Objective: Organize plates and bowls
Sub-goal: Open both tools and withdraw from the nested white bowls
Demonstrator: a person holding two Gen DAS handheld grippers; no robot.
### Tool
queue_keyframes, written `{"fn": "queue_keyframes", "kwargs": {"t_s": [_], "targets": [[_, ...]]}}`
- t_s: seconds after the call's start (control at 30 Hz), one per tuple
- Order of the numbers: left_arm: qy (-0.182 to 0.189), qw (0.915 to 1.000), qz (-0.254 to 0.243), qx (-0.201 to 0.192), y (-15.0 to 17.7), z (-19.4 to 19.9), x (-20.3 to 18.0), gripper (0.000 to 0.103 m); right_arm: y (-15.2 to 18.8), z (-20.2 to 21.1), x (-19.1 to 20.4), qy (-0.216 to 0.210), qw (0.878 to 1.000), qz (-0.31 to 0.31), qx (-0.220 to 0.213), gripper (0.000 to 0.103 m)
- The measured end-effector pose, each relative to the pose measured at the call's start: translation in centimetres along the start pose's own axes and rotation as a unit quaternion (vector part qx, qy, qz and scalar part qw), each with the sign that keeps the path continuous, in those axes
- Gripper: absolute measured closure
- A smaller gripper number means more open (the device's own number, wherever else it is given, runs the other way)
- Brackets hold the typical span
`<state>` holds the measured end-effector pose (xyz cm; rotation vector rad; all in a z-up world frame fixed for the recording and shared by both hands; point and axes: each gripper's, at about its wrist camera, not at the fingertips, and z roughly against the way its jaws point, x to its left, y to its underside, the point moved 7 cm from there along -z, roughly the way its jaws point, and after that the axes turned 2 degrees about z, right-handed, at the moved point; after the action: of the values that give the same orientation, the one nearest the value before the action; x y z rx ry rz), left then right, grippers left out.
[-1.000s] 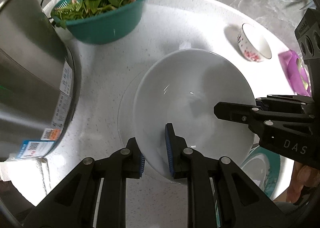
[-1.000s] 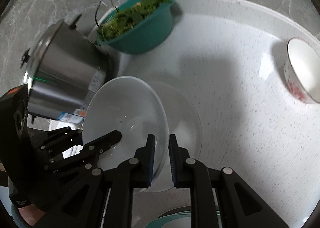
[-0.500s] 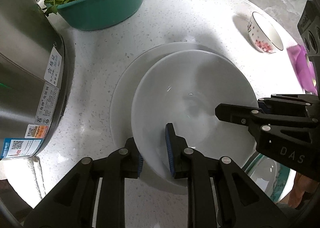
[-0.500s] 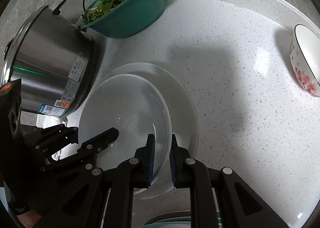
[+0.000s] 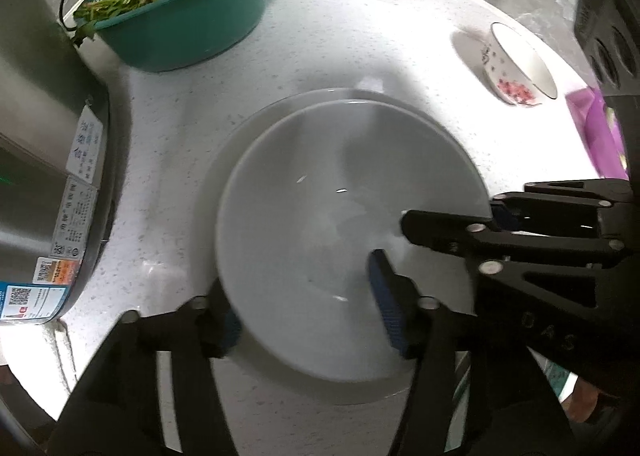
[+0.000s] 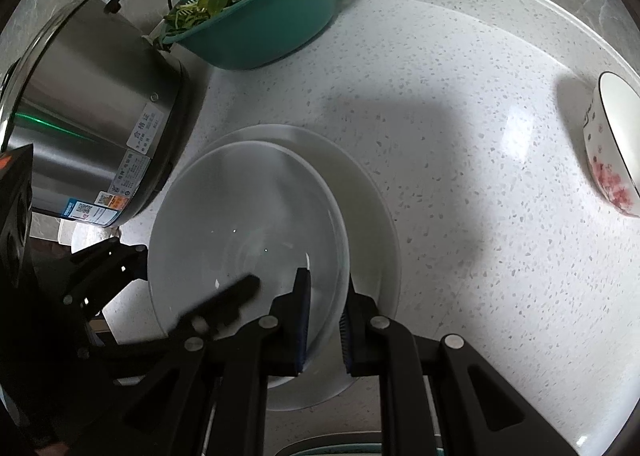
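Note:
A large white bowl (image 5: 344,224) sits on a wider white plate (image 5: 248,136) on the speckled counter; both also show in the right wrist view, the bowl (image 6: 248,224) and the plate (image 6: 360,192). My left gripper (image 5: 308,316) straddles the bowl's near rim with its fingers spread wide, blurred by motion. My right gripper (image 6: 324,316) straddles the bowl's right rim, its pads a little apart from the wall. A small flowered bowl (image 5: 520,72) stands apart at the right, and shows in the right wrist view too (image 6: 612,144).
A steel cooker (image 6: 92,128) stands left of the plate. A teal basin of greens (image 6: 260,12) is behind it. A purple object (image 5: 596,136) lies at the right. A teal-rimmed dish (image 6: 340,448) shows at the near edge.
The bowl has come down onto the plate. My left gripper's fingers have spread wide, letting go of the rim. My right gripper's fingers have parted slightly.

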<state>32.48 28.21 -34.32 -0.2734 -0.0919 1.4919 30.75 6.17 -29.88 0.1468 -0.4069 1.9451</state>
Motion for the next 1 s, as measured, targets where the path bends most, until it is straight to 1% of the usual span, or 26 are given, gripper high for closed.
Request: {"fn": "queue_keyframes", "kwargs": {"t_s": [0.13, 0.17, 0.2, 0.27, 0.33, 0.37, 0.43, 0.47, 0.5, 0.53, 0.6, 0.67, 0.7, 0.73, 0.8, 0.83, 0.87, 0.9, 0.93, 1.0], "targets": [[-0.008, 0.9999, 0.0, -0.009, -0.2, 0.3, -0.3, 0.036, -0.2, -0.1, -0.1, -0.004, 1.0, 0.001, 0.002, 0.087], [-0.01, 0.9999, 0.0, -0.012, -0.3, 0.5, -0.3, 0.034, -0.2, 0.0, -0.3, -0.008, 1.0, -0.003, 0.002, 0.087], [-0.012, 0.9998, 0.0, -0.016, -0.4, 0.7, -0.4, 0.03, -0.2, 0.1, -0.5, -0.012, 1.0, -0.006, 0.002, 0.086], [-0.012, 0.9997, 0.001, -0.022, -0.6, 1.1, -0.3, 0.03, -0.4, 0.3, -0.7, -0.015, 1.0, -0.008, 0.001, 0.084], [-0.01, 0.9996, 0.004, -0.024, -0.7, 1.5, -0.2, 0.029, -0.6, 0.7, -0.9, -0.018, 1.0, -0.009, -0.003, 0.079], [-0.011, 0.9996, 0.003, -0.027, -0.8, 1.7, -0.3, 0.027, -0.7, 0.9, -0.8, -0.019, 1.0, -0.01, -0.005, 0.077], [-0.012, 0.9994, 0.004, -0.031, -0.9, 2.2, -0.1, 0.024, -0.9, 1.4, -0.7, -0.021, 1.0, -0.005, -0.012, 0.067], [-0.012, 0.9994, 0.005, -0.033, -0.9, 2.5, -0.1, 0.022, -1.0, 1.6, -0.7, -0.022, 1.0, -0.005, -0.012, 0.064], [-0.012, 0.9994, 0.005, -0.034, -0.9, 2.8, -0.1, 0.022, -1.0, 2.0, -0.7, -0.024, 1.0, -0.006, -0.015, 0.055], [-0.012, 0.9993, 0.007, -0.034, -0.8, 3.1, 0.0, 0.022, -1.0, 2.2, -0.9, -0.023, 1.0, -0.008, -0.017, 0.052], [-0.006, 0.9993, 0.009, -0.037, -0.7, 4.2, -0.1, 0.022, -0.9, 3.3, -1.4, -0.036, 0.999, -0.021, -0.024, 0.052], [0.001, 0.999, 0.005, -0.044, -0.7, 5.7, -0.3, 0.022, -0.6, 4.9, -1.9, -0.052, 0.997, -0.034, -0.042, 0.052], [0.004, 0.9988, 0.0, -0.049, -1.2, 6.4, -0.7, 0.022, -0.5, 6.5, -2.4, -0.065, 0.995, -0.041, -0.06, 0.051], [0.008, 0.9985, -0.007, -0.054, -1.8, 7.1, -1.1, 0.021, -0.4, 7.8, -3.0, -0.076, 0.993, -0.048, -0.077, 0.047], [0.02, 0.9972, -0.03, -0.066, -3.7, 8.4, -2.6, 0.02, 0.0, 10.9, -6.1, -0.09, 0.985, -0.082, -0.123, 0.039], [0.022, 0.9964, -0.041, -0.071, -4.7, 8.8, -3.4, 0.019, 0.4, 12.4, -8.5, -0.088, 0.98, -0.107, -0.145, 0.039], [0.023, 0.9956, -0.054, -0.072, -5.9, 9.0, -4.4, 0.017, 0.6, 13.3, -10.0, -0.087, 0.976, -0.122, -0.157, 0.039], [0.029, 0.9948, -0.066, -0.073, -7.2, 9.1, -5.6, 0.017, 1.0, 14.7, -13.2, -0.082, 0.969, -0.152, -0.176, 0.039], [0.035, 0.9938, -0.076, -0.074, -8.4, 9.2, -6.7, 0.017, 1.3, 15.3, -14.7, -0.078, 0.966, -0.167, -0.183, 0.039], [0.055, 0.991, -0.099, -0.071, -11.1, 8.5, -9.4, 0.017, 2.0, 16.7, -20.3, -0.064, 0.954, -0.22, -0.193, 0.037]]}}
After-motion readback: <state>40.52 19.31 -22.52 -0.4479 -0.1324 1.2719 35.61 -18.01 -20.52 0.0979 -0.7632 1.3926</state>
